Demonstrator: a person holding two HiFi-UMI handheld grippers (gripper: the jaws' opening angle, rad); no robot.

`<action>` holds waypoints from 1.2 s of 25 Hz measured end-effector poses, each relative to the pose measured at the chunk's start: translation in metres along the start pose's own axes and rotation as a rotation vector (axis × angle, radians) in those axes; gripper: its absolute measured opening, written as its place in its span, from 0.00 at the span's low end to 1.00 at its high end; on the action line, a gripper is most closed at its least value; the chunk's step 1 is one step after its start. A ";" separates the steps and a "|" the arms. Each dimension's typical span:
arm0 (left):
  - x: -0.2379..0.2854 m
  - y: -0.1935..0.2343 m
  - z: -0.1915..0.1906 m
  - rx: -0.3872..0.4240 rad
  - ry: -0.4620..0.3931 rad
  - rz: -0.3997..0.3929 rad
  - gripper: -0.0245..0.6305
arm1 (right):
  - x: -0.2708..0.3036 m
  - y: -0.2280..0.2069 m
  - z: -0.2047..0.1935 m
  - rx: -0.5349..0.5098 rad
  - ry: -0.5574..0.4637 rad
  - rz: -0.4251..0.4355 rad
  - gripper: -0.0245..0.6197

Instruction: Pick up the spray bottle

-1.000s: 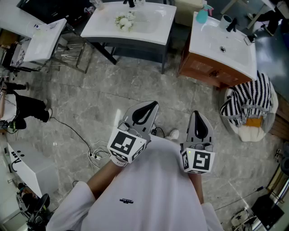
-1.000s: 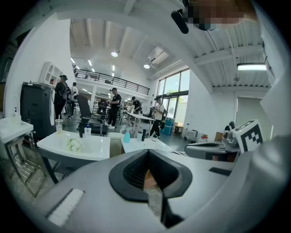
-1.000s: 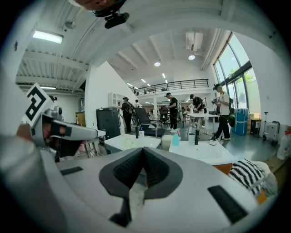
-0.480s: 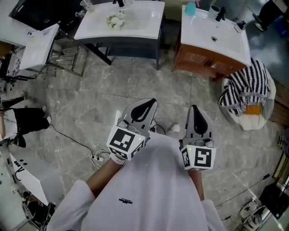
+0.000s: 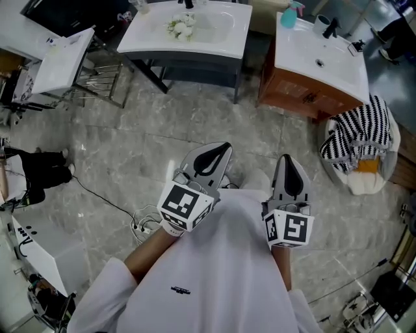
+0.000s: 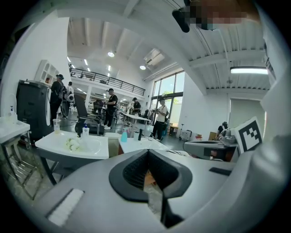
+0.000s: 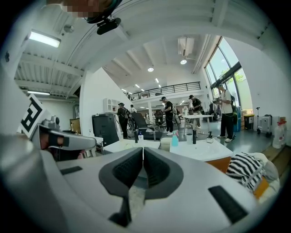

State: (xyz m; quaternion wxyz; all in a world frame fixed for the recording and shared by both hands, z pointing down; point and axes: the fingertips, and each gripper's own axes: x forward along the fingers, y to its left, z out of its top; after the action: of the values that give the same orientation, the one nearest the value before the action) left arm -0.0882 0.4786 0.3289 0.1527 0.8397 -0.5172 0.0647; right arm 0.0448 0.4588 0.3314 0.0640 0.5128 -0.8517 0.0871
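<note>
on the far basin [image 5: 338, 73], tiny spray bottle [image 5: 288, 18]; left gripper [image 5: 220, 151], right gripper [image 5: 286, 161]: fingers together, empty

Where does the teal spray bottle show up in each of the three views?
Head view: spray bottle at the top edge, right of centre.
Left gripper view: spray bottle small, left of centre, near mid-height.
Right gripper view: spray bottle just right of centre.
Shared landmark: the white sink top it stands on.

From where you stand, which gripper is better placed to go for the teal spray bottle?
Probably the right gripper: the teal spray bottle stands on the wood-fronted sink, ahead on its side. The left gripper is farther across.
</note>
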 end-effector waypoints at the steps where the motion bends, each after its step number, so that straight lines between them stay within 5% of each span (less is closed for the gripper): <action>1: 0.002 0.004 0.000 -0.003 0.004 -0.002 0.04 | 0.003 0.001 -0.001 0.009 0.007 -0.003 0.05; 13: 0.090 0.052 0.022 -0.013 0.033 -0.023 0.04 | 0.095 -0.048 0.004 0.041 0.044 -0.028 0.05; 30: 0.369 0.112 0.124 0.017 0.049 -0.027 0.04 | 0.320 -0.240 0.081 -0.004 0.018 0.010 0.05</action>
State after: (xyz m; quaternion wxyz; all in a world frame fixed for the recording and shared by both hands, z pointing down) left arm -0.0247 0.0782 0.3312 0.1590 0.8460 -0.5014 0.0878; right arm 0.1063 0.0554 0.3358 0.0722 0.5075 -0.8539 0.0903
